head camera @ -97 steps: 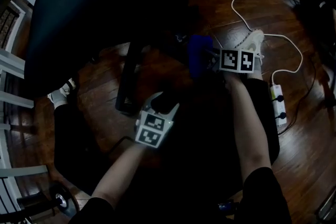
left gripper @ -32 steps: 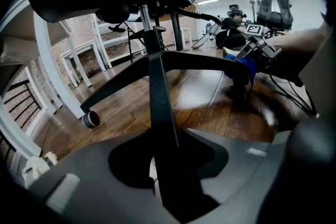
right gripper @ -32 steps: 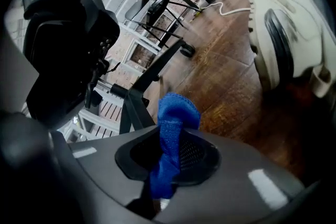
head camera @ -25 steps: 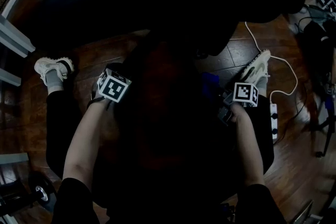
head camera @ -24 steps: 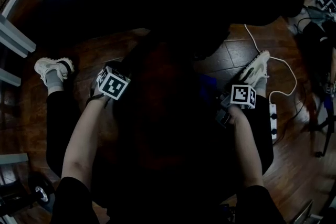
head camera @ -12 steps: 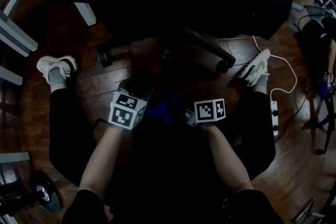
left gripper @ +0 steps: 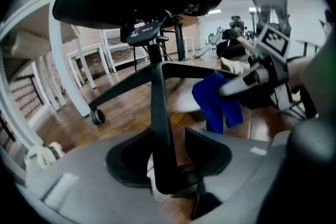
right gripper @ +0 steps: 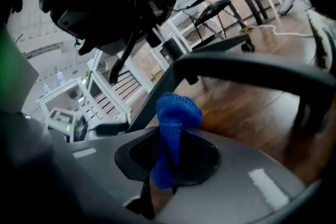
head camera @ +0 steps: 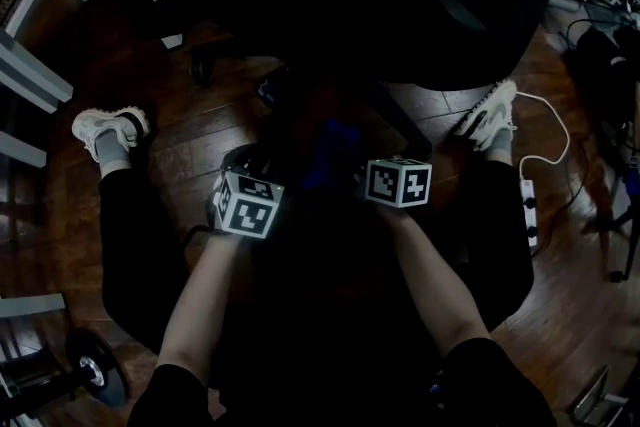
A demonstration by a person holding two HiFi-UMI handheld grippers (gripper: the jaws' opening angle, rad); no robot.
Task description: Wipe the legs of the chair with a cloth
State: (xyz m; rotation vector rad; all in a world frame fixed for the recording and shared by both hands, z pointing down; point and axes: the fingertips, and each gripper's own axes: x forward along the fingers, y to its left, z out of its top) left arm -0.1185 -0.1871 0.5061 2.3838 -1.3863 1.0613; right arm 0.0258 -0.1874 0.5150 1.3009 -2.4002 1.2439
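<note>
Right gripper view shows the right claw pinched tight on the blue cloth, which hangs just beside the chair leg. Meanwhile the left claw straddles that leg, jaws wide and just been opening, not squeezing it.

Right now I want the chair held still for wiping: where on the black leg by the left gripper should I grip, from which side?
Probably its straight outer stretch, short of the hub. The slim black chair leg runs lengthwise between the left gripper's fingers, which have just been opening and do not pinch it. Come from its outer end, fingers on its two sides.
</note>
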